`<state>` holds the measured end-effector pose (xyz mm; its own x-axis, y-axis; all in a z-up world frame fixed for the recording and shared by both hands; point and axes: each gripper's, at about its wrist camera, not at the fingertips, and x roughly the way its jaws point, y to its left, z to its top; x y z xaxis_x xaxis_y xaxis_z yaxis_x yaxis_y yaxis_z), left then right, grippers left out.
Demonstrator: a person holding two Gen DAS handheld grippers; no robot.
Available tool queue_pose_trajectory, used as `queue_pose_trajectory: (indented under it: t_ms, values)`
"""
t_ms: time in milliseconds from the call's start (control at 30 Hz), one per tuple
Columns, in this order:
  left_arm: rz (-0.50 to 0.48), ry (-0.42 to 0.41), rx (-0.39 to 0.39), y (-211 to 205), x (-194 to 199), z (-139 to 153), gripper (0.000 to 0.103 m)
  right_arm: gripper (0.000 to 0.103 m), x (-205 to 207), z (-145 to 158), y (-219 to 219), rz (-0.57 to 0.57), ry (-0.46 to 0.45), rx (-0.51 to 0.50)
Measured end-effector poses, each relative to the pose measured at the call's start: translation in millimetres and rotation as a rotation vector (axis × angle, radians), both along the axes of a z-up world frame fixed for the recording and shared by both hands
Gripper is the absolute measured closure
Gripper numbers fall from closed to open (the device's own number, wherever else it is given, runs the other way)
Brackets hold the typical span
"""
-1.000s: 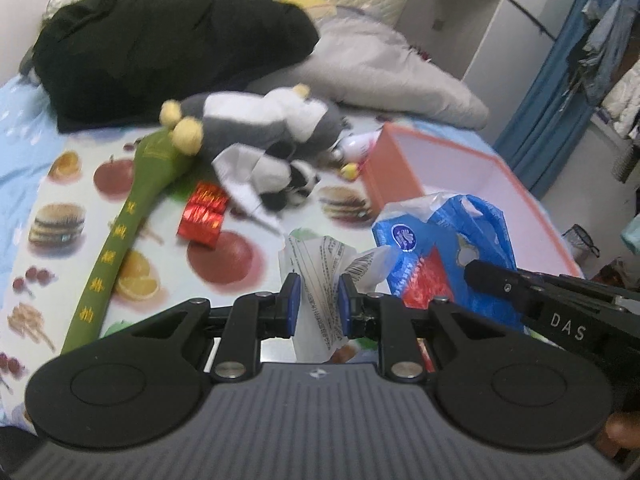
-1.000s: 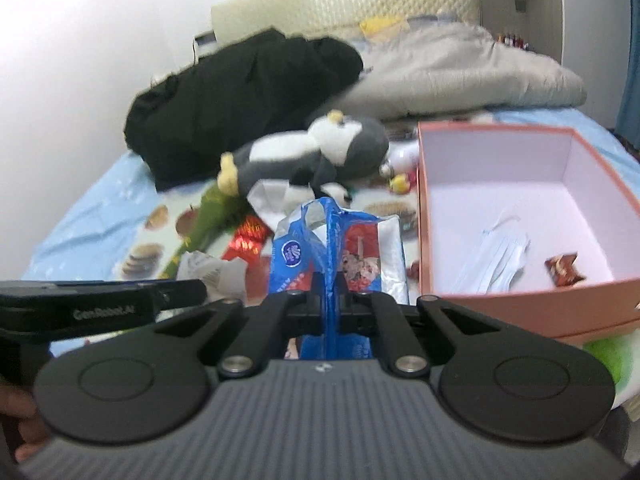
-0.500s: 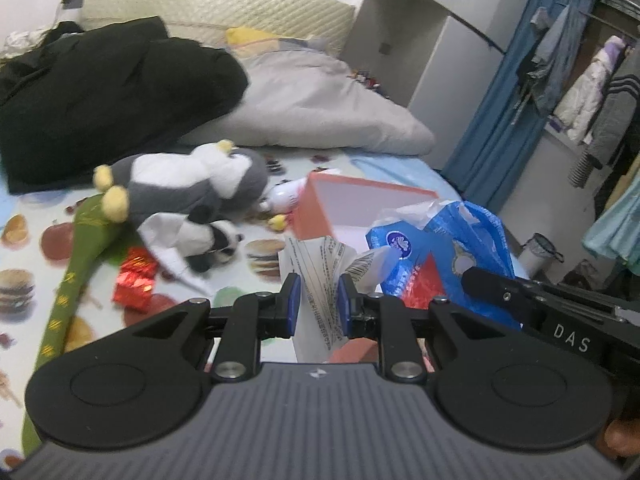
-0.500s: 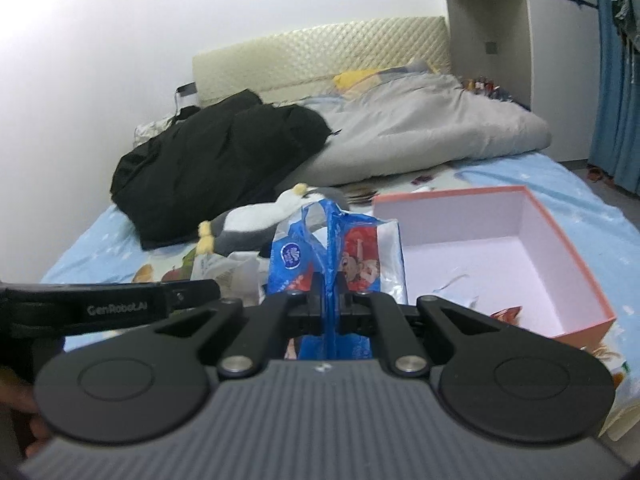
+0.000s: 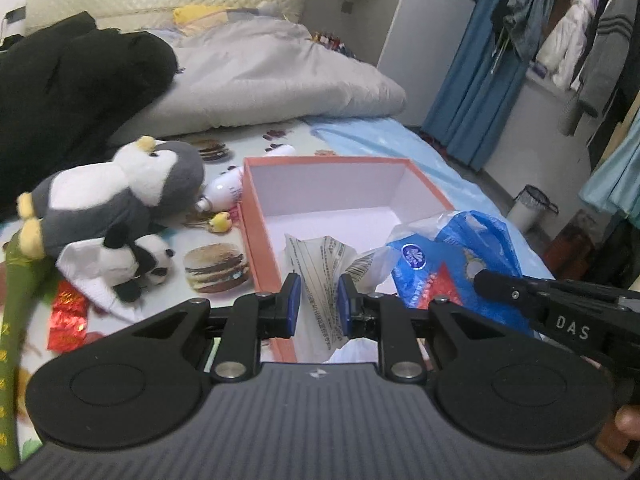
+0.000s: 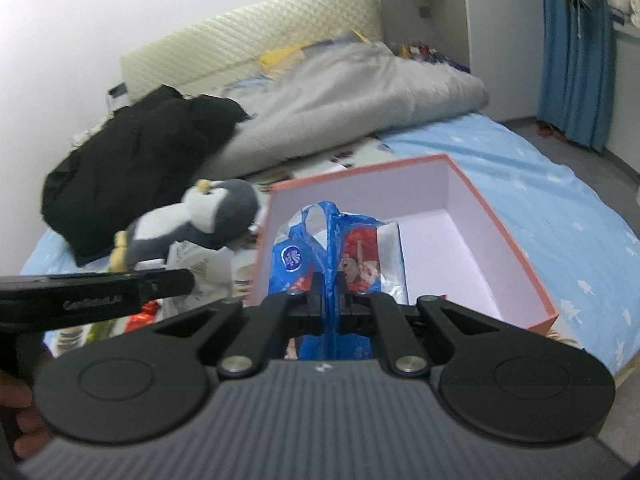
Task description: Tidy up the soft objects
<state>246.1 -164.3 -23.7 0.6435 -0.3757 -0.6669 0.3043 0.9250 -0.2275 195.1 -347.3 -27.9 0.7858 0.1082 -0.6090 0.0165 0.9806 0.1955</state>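
Seemingly best released only once both loads hang inside the pink box (image 5: 256,216), the left gripper (image 5: 314,306) pinches a crumpled printed paper (image 5: 320,268) over its near wall in the left wrist view, while in the right wrist view the right gripper (image 6: 330,300) is clamped tight on the blue plastic bag (image 6: 316,256) above that box's open interior.

Both grippers have carried their loads sideways: the printed packet (image 5: 320,280) and blue plastic bag (image 6: 332,248) now hang over the orange box (image 5: 256,216).
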Motion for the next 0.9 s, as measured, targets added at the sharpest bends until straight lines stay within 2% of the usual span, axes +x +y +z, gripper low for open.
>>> queue_pose_trajectory:
  t_ms: [467,767,833,900]
  values:
    - [-0.034,0.163,0.034,-64.4,105.9,-62.8,0.079,0.096,86.6,-60.7,-47.0,-0.017,0.168,0.047]
    - [-0.03,0.226,0.065,-73.1,133.2,-97.6,0.079,0.094,109.0,-93.7,-55.7,-0.018,0.248,0.06]
    - [-0.015,0.239,0.074,-71.4,136.0,-100.5,0.072,0.092,111.0,-95.8,-56.4,-0.031,0.257,0.057]
    - [-0.016,0.24,0.082,-69.9,136.4,-100.3,0.072,0.089,113.4,-96.6,-58.4,-0.04,0.266,0.066]
